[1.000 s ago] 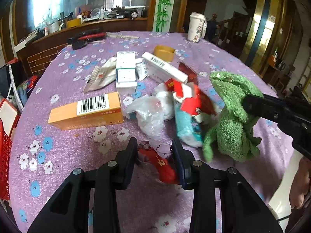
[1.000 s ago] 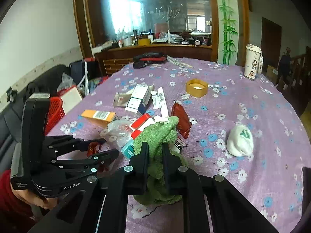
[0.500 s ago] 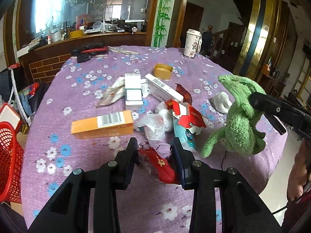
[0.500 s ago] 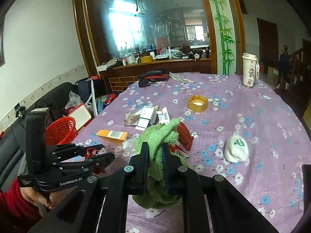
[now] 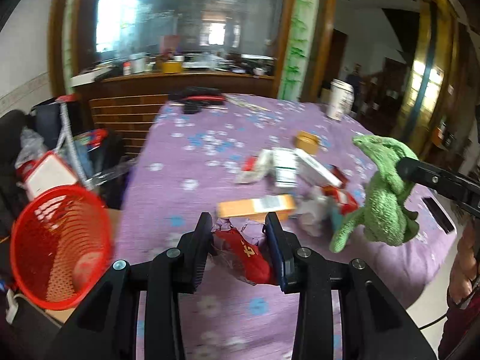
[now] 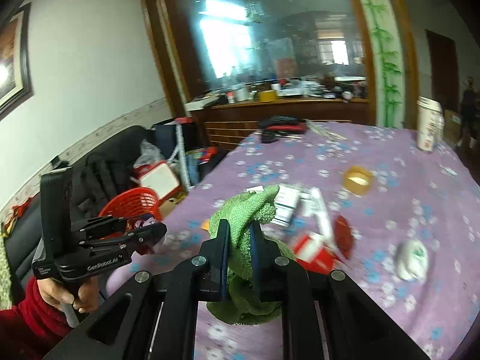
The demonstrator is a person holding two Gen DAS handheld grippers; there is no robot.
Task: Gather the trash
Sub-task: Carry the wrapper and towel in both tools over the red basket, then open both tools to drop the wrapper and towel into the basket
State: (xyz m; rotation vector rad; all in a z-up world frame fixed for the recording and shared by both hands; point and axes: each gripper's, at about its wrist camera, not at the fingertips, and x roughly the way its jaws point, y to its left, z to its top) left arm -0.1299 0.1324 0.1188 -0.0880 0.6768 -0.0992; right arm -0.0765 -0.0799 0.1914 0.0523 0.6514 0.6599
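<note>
My left gripper (image 5: 240,225) is shut on a crumpled red wrapper (image 5: 249,255) with clear plastic, held above the purple flowered tablecloth (image 5: 192,162); it also shows in the right wrist view (image 6: 144,228). A red mesh basket (image 5: 57,246) stands off the table's left edge, lower left of the gripper, and shows in the right wrist view (image 6: 135,202). My right gripper (image 6: 240,228) is shut on a green cloth (image 6: 246,213), seen hanging at the right in the left wrist view (image 5: 384,198). Several boxes and wrappers lie mid-table, among them an orange box (image 5: 255,207).
A yellow tape roll (image 6: 358,180), a white crumpled wad (image 6: 412,258) and a tall paper cup (image 6: 429,129) stand on the table. Bags and a black sofa (image 6: 99,168) crowd the floor left of the table. A wooden counter (image 5: 180,90) stands behind.
Both grippers have risen and swung left. The left gripper carried the red wrapper away from the trash pile toward the table's left edge, and the red basket came into full view.
</note>
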